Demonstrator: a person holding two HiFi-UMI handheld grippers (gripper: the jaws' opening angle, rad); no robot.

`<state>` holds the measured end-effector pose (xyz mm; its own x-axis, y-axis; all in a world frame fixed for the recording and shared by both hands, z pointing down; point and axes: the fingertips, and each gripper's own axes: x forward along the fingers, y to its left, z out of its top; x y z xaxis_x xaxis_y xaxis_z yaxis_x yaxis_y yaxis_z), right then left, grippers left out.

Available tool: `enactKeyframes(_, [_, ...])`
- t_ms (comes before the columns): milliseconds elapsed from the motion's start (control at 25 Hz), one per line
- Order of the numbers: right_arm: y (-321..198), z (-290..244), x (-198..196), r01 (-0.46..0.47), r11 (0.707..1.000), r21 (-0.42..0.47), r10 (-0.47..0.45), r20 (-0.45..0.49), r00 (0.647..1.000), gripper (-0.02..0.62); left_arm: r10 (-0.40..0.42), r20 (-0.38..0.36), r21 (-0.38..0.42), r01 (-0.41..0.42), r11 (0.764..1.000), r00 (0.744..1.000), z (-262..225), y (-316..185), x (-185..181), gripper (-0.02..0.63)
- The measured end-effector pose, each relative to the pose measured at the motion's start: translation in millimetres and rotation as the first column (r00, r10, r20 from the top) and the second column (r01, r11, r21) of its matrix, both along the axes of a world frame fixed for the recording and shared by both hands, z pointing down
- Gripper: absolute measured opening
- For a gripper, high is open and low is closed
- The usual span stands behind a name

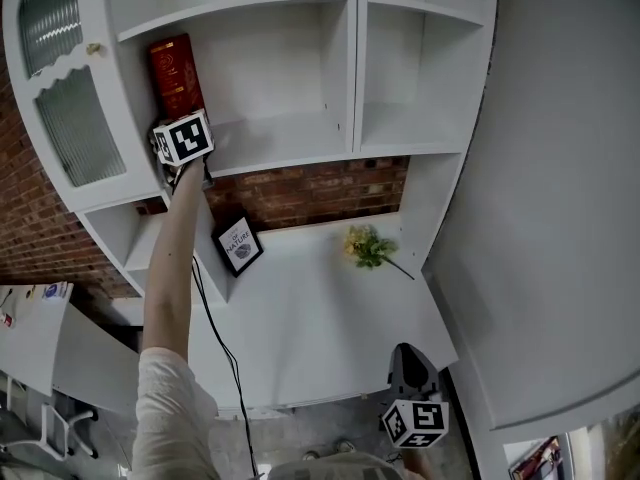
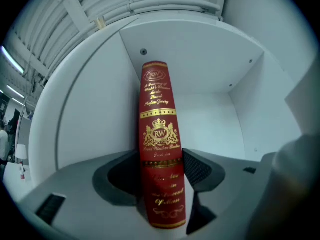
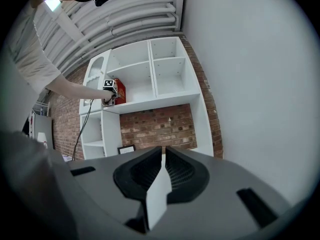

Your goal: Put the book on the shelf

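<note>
Low down at 5 o'clock in the head view is the right gripper [image 1: 408, 360]. Its two jaws are pressed together and nothing is between them. It hangs just past the front edge of the white desk top [image 1: 330, 318].

At 7 o'clock the person's left arm [image 1: 170, 268] reaches up and away. A thin black cable [image 1: 226, 353] hangs beside it.

On the desk, near the middle, a small black picture frame [image 1: 239, 244] leans at 9 o'clock. A little bunch of yellow flowers [image 1: 367, 246] lies at 3 o'clock from it, well apart. Behind both is a red brick wall [image 1: 320, 193].

Above the bricks is the white shelf [image 1: 290, 138]. At 11 o'clock the red book [image 1: 175, 76] stands upright on the shelf board, near the left side wall of its box. It has gold print on its spine.

The left gripper [image 2: 161, 170] is up at the book. Its jaws are wide apart, one on each side of the spine. They do not look like they squeeze it.

Far left, at 10 o'clock, is a cupboard door [image 1: 70, 118] with ribbed glass.
</note>
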<state>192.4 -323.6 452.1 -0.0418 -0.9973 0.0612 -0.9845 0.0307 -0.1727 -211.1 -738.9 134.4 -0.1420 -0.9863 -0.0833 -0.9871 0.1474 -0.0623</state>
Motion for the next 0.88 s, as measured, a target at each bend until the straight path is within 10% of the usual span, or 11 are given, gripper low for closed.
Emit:
enactKeyframes(280, [12.1, -12.5, -38.7, 0.108, 0.994, 0.034, -0.107, -0.013, 0.994, 0.017, 0.047, 0.166, 0.116, -0.067, 0.991, 0.985, -16.1, 70.9, 23.9, 0.268])
enactKeyframes(480, [20.7, -27.8, -68.4, 0.2, 0.977, 0.076, -0.197, -0.042, 0.979, 0.017, 0.164, 0.125, 0.315, -0.196, 0.929, 0.979, -29.4, 188.4, 44.1, 0.256])
enactKeyframes(680, [23.6, -55.6, -101.1, 0.272, 0.951, 0.147, -0.263, -0.076, 0.962, 0.017, 0.274, 0.058, 0.455, -0.27, 0.849, 0.96, 33.5, 337.3, 50.4, 0.025])
enactKeyframes(880, [28.9, -71.5, -128.7, 0.31, 0.933, 0.181, -0.3, -0.079, 0.951, 0.017, 0.239, -0.007, 0.305, -0.226, 0.925, 0.971, 166.0, 432.5, 45.0, 0.014])
